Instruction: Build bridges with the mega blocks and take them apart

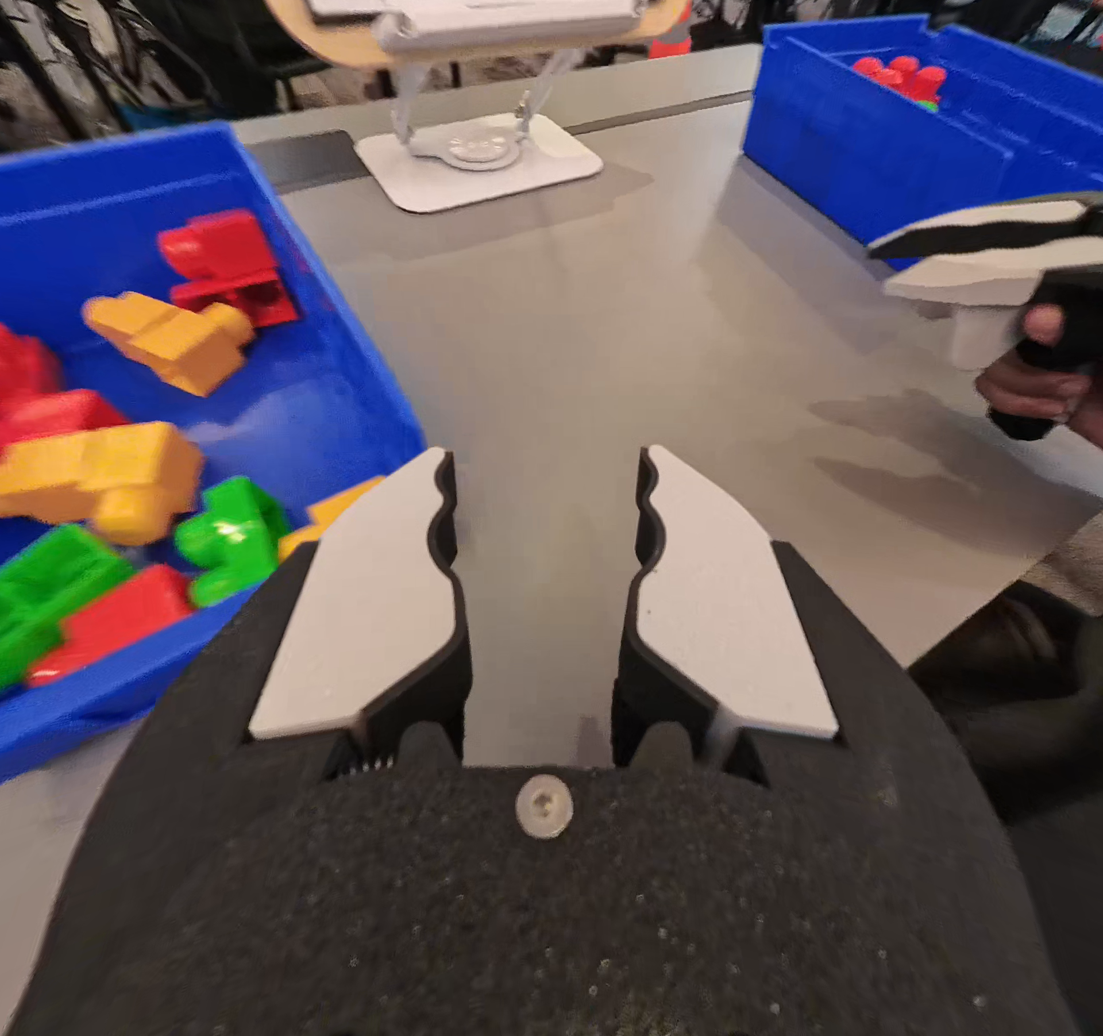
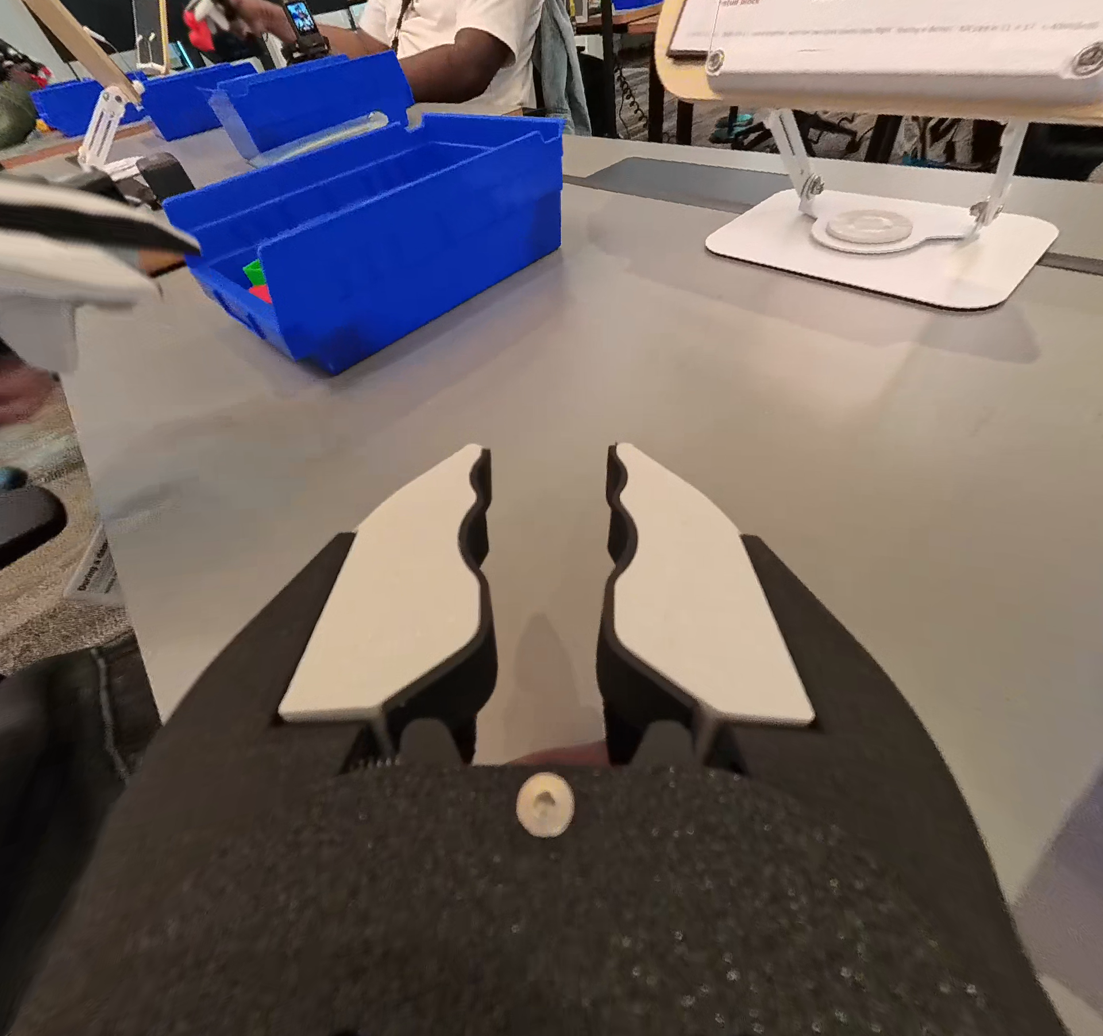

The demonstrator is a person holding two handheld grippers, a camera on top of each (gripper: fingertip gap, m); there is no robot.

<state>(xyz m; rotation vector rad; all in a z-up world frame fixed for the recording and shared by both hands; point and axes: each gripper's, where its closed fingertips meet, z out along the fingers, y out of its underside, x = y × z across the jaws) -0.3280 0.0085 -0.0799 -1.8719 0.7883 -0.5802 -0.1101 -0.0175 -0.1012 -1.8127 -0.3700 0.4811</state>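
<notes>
In the left wrist view a blue bin at the left holds several loose red, yellow and green mega blocks, such as a yellow block and a green block. My left gripper is open and empty over the grey table, just right of that bin. A second blue bin at the far right holds red blocks. My right gripper is open and empty above bare table. It also shows in the left wrist view, side-on at the right edge.
A white stand with an instruction sheet sits at the table's far middle; it also shows in the right wrist view. The left bin shows there too. A person in a white shirt works at a table behind.
</notes>
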